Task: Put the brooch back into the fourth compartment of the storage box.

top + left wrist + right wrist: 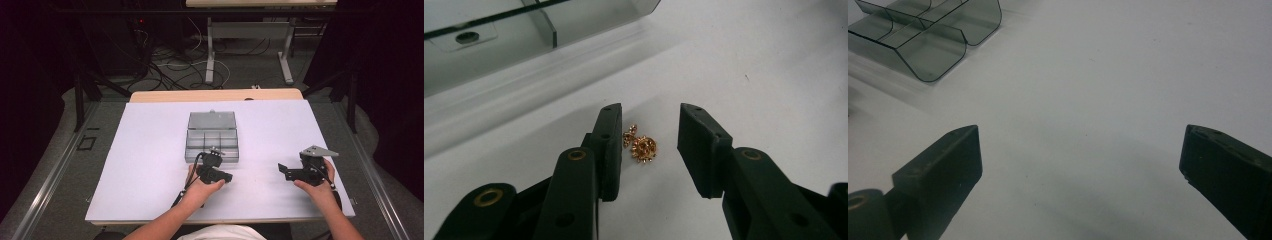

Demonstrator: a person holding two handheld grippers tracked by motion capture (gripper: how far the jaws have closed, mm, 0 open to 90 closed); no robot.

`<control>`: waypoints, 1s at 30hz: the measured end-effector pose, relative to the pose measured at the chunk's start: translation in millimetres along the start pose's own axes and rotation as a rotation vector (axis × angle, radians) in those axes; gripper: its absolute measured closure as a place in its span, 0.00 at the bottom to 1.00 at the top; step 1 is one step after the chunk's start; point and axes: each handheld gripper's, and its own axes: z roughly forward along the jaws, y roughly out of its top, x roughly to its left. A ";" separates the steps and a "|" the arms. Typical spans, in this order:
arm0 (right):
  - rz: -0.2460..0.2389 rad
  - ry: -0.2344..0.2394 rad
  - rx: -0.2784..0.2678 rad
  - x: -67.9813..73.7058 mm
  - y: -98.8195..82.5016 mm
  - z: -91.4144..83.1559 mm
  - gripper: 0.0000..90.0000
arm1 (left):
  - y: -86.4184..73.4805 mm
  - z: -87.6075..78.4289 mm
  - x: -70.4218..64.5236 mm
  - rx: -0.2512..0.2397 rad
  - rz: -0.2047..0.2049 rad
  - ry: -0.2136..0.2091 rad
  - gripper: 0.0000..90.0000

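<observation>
- Clearly the gold trinket (641,147) is tiny and light, a spiky metal cluster with a smaller piece attached at its upper left; I judge it stiff but delicate, apt to skid on the smooth white surface (749,60) or flick out under a hard pinch.
- Best hold, by my judgement: pads across the round body, low against the surface, squeezed gently.
- Left claw (649,150), lower centre of its view: jaws partly spread, straddling the trinket, which lies close by the left-hand pad, apart from the other; neither pad presses it.
- Right claw (1080,160): jaws spread wide over bare surface, holding nothing.
- Farthest, the clear compartment box (212,137) sits open at mid-frame in the high view, just beyond the left claw.
</observation>
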 end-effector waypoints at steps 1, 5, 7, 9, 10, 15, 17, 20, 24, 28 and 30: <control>0.000 0.001 0.000 -0.2 0.0 0.0 0.03 | -0.1 0.4 -0.4 0.002 -0.003 0.006 0.72; 0.000 0.000 0.001 -0.7 0.0 -0.4 0.04 | -0.8 1.4 -0.7 0.008 -0.006 0.003 0.73; 0.001 0.002 0.000 -1.2 0.0 -0.1 0.04 | -1.2 1.8 -1.5 0.010 -0.010 0.002 0.73; 0.000 0.003 -0.003 -1.3 0.1 -0.1 0.04 | -1.3 2.4 -1.9 0.011 -0.010 0.004 0.74; 0.000 0.003 -0.003 -1.3 0.1 -0.1 0.04 | -1.4 2.6 -1.8 0.013 -0.009 0.004 0.74; 0.000 0.001 0.002 -0.8 0.0 -0.3 0.04 | -2.4 4.3 -2.0 0.018 -0.014 0.002 0.75; 0.000 0.001 0.003 -0.9 -0.1 -0.2 0.04 | -2.6 4.9 -2.1 0.024 -0.015 0.004 0.76; 0.000 0.001 0.003 -0.9 -0.1 -0.2 0.04 | -2.4 5.2 -1.9 0.022 -0.014 0.005 0.77; -0.002 0.002 0.005 -0.9 -0.2 0.0 0.04 | -2.8 5.6 -2.6 0.022 -0.012 0.016 0.78; -0.002 0.004 0.004 -0.8 -0.3 0.3 0.04 | -3.3 5.9 -3.8 0.021 0.004 0.040 0.80; -0.002 -0.001 0.001 -0.5 -0.4 0.9 0.04 | -3.7 6.5 -5.9 0.019 0.016 0.054 0.81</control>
